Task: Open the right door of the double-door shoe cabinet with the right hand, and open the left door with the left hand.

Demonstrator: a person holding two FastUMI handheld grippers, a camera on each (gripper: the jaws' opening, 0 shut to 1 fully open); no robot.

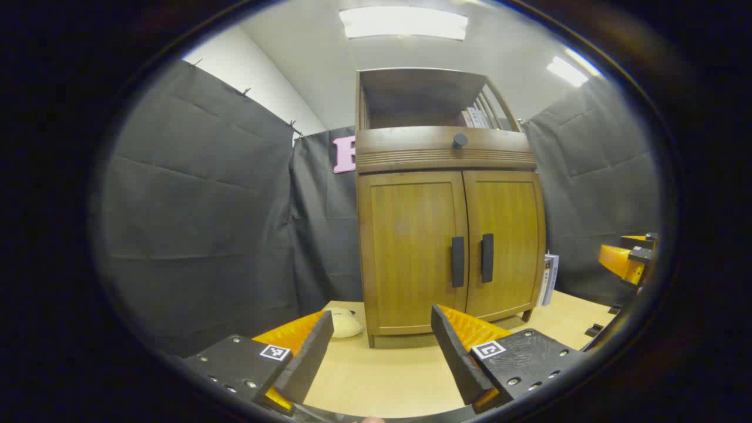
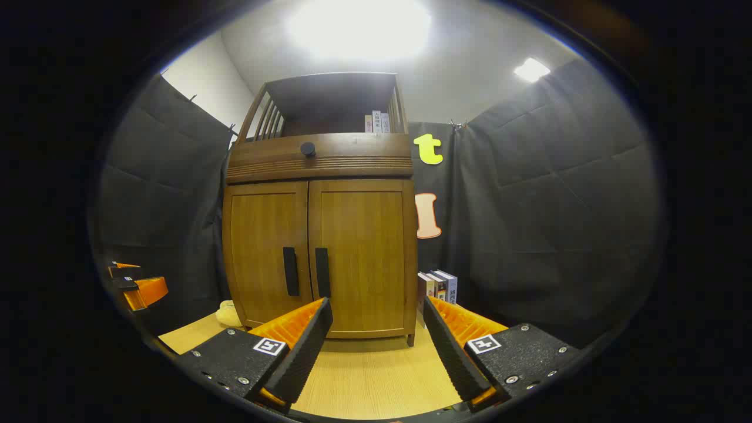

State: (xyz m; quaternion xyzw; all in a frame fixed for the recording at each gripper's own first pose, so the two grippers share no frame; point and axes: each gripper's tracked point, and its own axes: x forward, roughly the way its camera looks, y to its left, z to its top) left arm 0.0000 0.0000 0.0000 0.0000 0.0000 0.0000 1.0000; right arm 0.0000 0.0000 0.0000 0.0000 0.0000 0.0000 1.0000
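Both doors are shut. The right door handle (image 2: 322,272), an upright bar, sits centre-left, straight ahead of the right gripper (image 2: 376,329), wide open and empty; the left gripper (image 1: 382,338) likewise gapes.

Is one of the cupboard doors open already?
No, in the right gripper view the left door and the right door both sit shut, flush in the cabinet, handles side by side.

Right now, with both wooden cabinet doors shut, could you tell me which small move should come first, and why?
Probably ease the open right gripper forward to the right door's dark vertical handle; it hangs short of the brown wooden cabinet.
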